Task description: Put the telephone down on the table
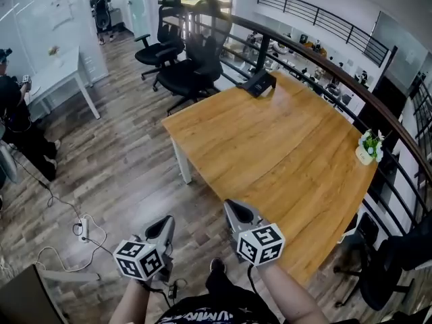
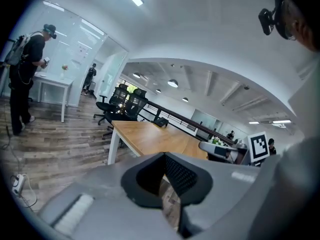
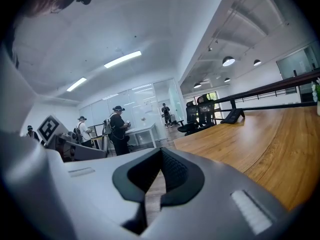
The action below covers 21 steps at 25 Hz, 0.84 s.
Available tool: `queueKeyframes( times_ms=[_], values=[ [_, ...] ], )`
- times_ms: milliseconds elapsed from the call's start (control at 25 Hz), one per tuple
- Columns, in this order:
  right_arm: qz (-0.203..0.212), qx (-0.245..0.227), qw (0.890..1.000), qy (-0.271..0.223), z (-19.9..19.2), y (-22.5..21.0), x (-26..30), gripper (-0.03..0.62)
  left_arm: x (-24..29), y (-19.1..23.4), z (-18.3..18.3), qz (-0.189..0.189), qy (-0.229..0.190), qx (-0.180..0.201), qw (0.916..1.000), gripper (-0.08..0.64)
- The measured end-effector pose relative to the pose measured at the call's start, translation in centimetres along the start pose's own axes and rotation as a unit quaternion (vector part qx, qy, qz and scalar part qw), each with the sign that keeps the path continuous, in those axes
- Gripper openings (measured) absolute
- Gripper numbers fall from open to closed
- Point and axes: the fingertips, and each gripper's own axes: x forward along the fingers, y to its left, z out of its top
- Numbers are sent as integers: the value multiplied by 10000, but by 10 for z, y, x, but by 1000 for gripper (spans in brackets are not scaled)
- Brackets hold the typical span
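One telephone (image 1: 258, 83) rests on one table (image 1: 270, 154); left hand-held gripper (image 1: 167, 221) and right hand-held gripper (image 1: 233, 206) pressed together.

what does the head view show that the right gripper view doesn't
Head view only: the right gripper from above with its marker cube, the person's forearms, and the power strip on the floor. Right gripper view only: ceiling strip lights and its shut, empty jaws up close. Both: the wooden table, the telephone at its far corner, and the black office chairs.
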Motion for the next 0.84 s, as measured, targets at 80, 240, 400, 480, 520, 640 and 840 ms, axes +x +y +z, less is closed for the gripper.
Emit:
queueKeyframes(
  times_ms=[80, 240, 400, 480, 520, 640, 840],
  values=[
    [-6, -5, 10000, 14, -4, 17, -8, -2, -22, -1, -8, 17, -2, -12, 10000, 2],
    [22, -177, 9998, 27, -12, 51, -27, -2, -61, -2, -23, 50, -14, -14, 10000, 2],
    [60, -287, 9996, 48, -24, 80, -48, -2, -94, -8, -39, 70, -55, -65, 9999, 2],
    [73, -312, 9995, 49, -30, 93, -60, -2, -108, -15, -46, 46, -91, -43, 9999, 2],
    [77, -327, 9994, 41, -31, 98, -65, -2, -113, -18, -49, 36, -107, -35, 9999, 2],
    [80, -340, 9994, 20, -36, 114, -78, -2, -130, -25, -57, 8, -146, -54, 9999, 2],
    [113, -315, 9994, 20, -44, 134, -94, -2, -154, -32, -66, -21, -211, -74, 9997, 2]
  ],
)
